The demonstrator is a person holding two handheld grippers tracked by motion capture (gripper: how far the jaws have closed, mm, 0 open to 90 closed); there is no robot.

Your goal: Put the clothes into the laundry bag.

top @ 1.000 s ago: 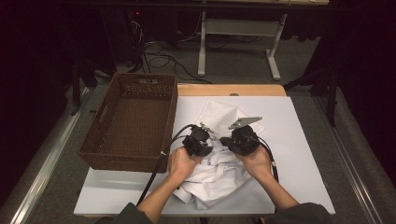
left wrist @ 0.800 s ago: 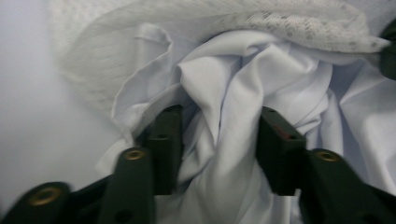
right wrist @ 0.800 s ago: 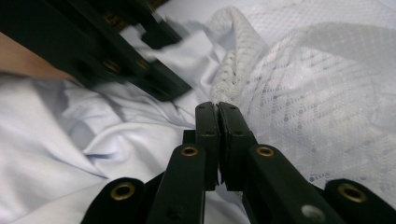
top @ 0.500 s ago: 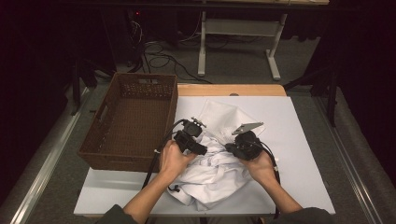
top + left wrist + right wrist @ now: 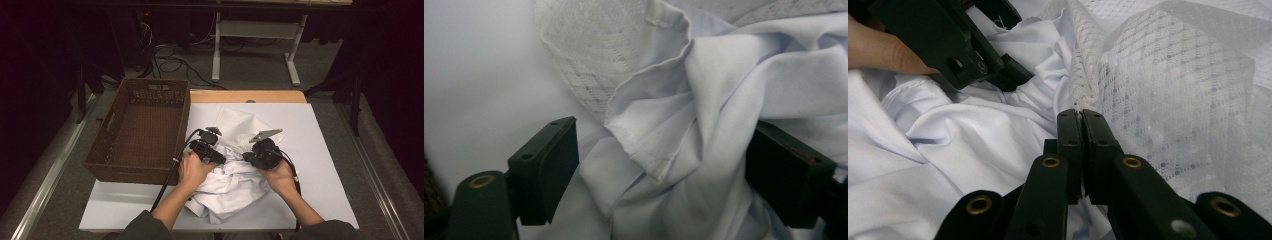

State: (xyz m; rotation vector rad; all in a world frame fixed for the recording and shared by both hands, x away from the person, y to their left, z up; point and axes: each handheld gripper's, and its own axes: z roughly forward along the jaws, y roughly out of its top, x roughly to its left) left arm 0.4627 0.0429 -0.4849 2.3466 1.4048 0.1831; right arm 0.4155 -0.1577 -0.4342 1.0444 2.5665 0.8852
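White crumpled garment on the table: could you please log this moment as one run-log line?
left gripper: jaws just opened, fabric loose between | right gripper: shut on white crumpled garment mesh edge | brown wicker basket: left

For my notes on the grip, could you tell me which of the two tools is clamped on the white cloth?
The right tool: its jaws are pressed together on the cloth's mesh edge. The left tool stands wide open, having just been opening, cloth loose between its jaws.

One white garment [image 5: 235,185], crumpled; part plain cloth, part mesh. One brown woven basket [image 5: 140,132]. One white worktop [image 5: 320,150] carrying both. Two claws: left claw [image 5: 220,159] and right claw [image 5: 248,156]. Two hands, one per claw. One metal-legged stand [image 5: 255,45] on the floor behind. Several cables there, number unclear.
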